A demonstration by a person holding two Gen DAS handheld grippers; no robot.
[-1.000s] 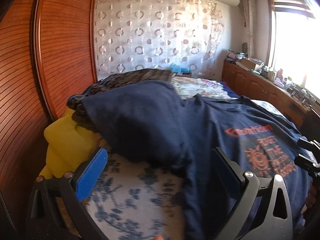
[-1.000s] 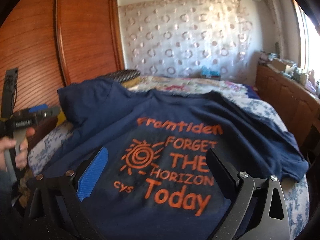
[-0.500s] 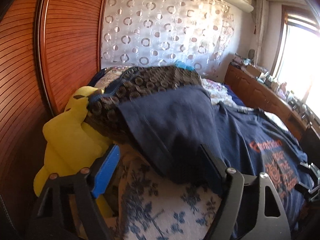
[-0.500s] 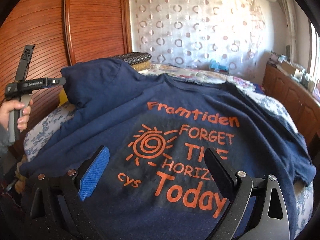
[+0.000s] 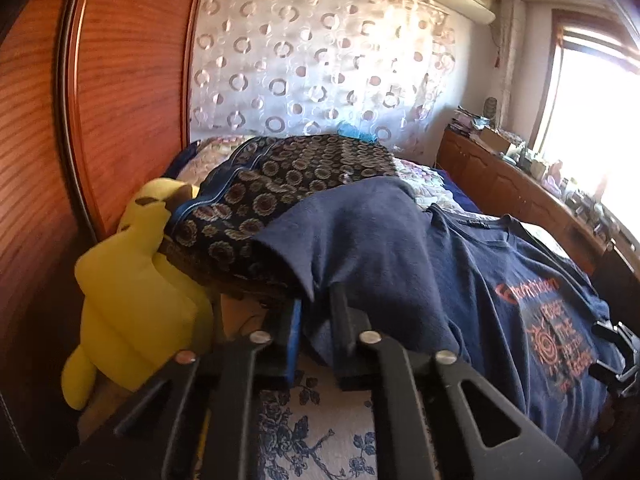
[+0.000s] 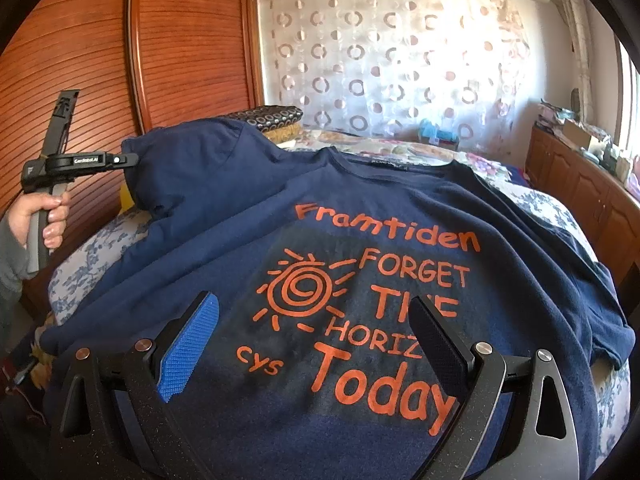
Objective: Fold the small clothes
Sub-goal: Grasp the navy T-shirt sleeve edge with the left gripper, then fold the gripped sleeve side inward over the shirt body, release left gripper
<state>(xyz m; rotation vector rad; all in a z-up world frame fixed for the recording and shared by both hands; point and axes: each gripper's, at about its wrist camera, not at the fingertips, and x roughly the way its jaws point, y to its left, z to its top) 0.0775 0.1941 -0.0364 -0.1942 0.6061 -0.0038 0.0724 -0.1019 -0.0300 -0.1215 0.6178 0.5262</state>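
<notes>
Up at 10 o'clock in the left wrist view, a yellow plush toy [image 5: 136, 304] leans against the wooden wardrobe door [image 5: 120, 92], and a dark patterned cloth [image 5: 280, 196] with ring motifs is heaped just beside it, partly under the raised sleeve [image 5: 352, 240] of the navy T-shirt [image 6: 360, 240]. That heap props the sleeve up so it does not lie flat. Behind, at 12 o'clock, hangs a sheer curtain [image 6: 400, 60] with ring shapes; a low wooden cabinet [image 6: 580, 184] crowded with small items runs along 2 to 3 o'clock under the bright window [image 5: 592, 112].

The T-shirt is spread front-up on the bed [image 6: 88, 264], over a blue floral bedspread. Its long axis runs from hem to collar toward 12 o'clock in the right wrist view, collar farthest away, the orange print reading upright. The 2 sleeves point out toward 10 and 4 o'clock.

The left gripper [image 5: 316, 312] has its jaws clenched on the sleeve's hem edge, fabric pinched between the blue pad and the black one. In the right wrist view a hand [image 6: 44, 216] holds that gripper's handle at 9 o'clock. The right gripper [image 6: 316, 336] hovers over the printed chest with its fingers [image 6: 188, 344] spread wide, grasping nothing.
</notes>
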